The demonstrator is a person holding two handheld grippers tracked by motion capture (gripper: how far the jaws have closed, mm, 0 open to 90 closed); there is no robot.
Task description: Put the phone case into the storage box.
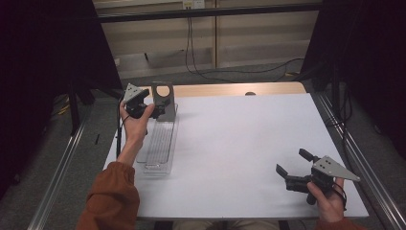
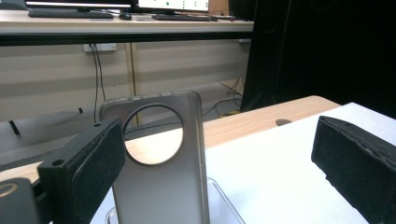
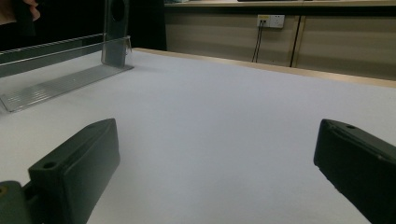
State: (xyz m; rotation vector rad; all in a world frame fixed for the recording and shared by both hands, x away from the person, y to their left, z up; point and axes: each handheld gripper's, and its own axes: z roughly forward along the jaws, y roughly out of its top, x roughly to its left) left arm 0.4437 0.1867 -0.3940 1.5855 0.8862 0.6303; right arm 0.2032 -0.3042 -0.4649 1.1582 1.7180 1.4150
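A grey phone case (image 1: pixel 163 96) with a round camera hole stands upright at the far end of a clear plastic rack (image 1: pixel 160 143) on the white table's left side. My left gripper (image 1: pixel 152 104) is open right at the case. In the left gripper view the case (image 2: pixel 163 186) rises just ahead, close to the left jaw, with a wide gap to the right jaw. My right gripper (image 1: pixel 291 161) hovers open near the table's front right corner, holding nothing. The right gripper view looks across bare table toward the case (image 3: pixel 116 28) and the rack (image 3: pixel 60 79).
The white table top (image 1: pixel 239 143) has a wooden strip (image 1: pixel 239 89) along its far edge. Metal rails run down both sides of the table. Cables hang on the wall behind. Dark curtains stand at both sides.
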